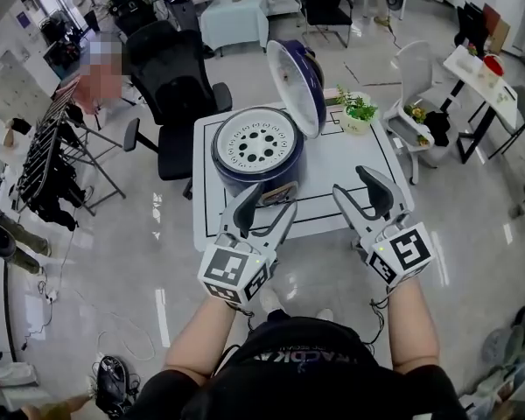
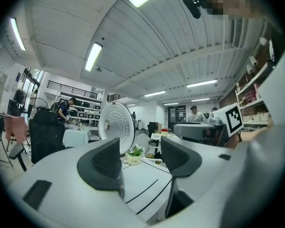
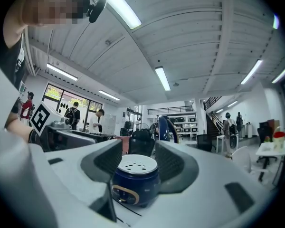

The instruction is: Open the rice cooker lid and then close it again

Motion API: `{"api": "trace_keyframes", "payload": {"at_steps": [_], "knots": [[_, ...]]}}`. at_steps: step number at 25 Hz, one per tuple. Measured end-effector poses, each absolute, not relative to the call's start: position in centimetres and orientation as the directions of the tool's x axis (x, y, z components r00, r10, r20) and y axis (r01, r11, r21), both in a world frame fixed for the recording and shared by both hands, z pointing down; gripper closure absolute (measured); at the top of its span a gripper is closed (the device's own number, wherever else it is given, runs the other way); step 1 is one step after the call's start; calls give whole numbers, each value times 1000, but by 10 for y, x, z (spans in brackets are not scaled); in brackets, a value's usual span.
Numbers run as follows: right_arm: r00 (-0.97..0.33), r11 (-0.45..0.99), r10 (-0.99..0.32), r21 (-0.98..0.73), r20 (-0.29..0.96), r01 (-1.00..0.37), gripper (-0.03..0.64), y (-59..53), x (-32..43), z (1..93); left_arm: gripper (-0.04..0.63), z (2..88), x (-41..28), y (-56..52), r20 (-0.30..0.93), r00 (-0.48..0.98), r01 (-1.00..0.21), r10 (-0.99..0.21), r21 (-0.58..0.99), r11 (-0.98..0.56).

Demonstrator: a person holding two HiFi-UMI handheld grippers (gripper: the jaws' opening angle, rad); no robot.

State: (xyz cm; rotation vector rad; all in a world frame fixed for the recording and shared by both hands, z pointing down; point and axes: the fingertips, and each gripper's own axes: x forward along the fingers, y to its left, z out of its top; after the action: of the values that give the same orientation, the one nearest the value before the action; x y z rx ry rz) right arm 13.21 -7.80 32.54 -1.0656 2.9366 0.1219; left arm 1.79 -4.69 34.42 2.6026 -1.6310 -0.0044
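Now, with our left tongs point(image 1: 271, 201) and right tongs point(image 1: 350, 182) both wide open and empty, we could slam the raised lid point(image 1: 295, 86) at one o'clock or skid the cooker point(image 1: 258, 156).

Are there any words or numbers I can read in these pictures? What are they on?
No text is clear enough to quote.
Shirt: big print, upside down and partly hidden, unreadable.
Plant pot: small label, too blurred to read.
Rice cooker: front panel markings, too small to read.
Left marker cube and right marker cube: black-and-white square patterns only, no letters.
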Motion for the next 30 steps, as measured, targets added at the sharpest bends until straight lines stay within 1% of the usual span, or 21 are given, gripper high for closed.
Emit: {"api": "trace_keyframes", "payload": {"at_steps": [10, 19, 30], "knots": [[-706, 702, -704, 74, -76, -708, 410, -112, 111, 310, 334, 340, -22, -81, 26, 475, -879, -880, 60, -473], [-616, 612, -782, 71, -95, -787, 410, -144, 98, 301, 336, 337, -55, -116, 18, 539, -842, -842, 60, -537], [-521, 518, -847, 52, -109, -854, 411, -170, 111, 288, 336, 339, -74, -136, 22, 569, -820, -822, 79, -566]]}}
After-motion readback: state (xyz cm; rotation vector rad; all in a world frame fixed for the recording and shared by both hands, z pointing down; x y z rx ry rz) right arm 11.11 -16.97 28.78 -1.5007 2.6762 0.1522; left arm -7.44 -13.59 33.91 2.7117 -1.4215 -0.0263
